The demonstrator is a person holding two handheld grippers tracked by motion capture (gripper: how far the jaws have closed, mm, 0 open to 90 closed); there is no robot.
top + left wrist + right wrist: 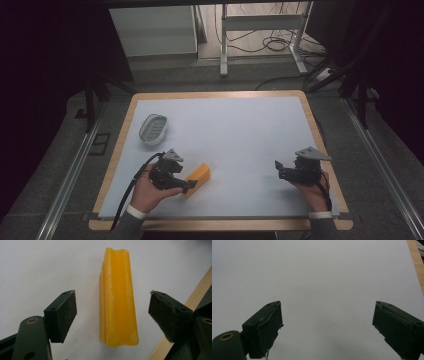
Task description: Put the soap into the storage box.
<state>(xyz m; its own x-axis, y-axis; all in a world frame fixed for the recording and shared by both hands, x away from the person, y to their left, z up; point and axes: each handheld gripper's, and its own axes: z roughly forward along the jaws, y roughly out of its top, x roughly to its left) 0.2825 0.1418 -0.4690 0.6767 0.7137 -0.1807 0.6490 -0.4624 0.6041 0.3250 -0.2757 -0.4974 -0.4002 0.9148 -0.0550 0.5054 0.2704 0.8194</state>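
High view overhead; gripper views close, downward

Waxy, slightly glossy yellow block [117,302] (edges rough) on a matt white mat [240,135] over wooden table [120,145].

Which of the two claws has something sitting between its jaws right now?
The left claw: its open jaws straddle the yellow ridged block without touching it. The right claw is open over the bare pale grey mat.

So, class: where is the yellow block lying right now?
In the high view the yellow block lies near the table's front edge, left of centre, between the open jaws of the left hand-held gripper, below the grey dish.
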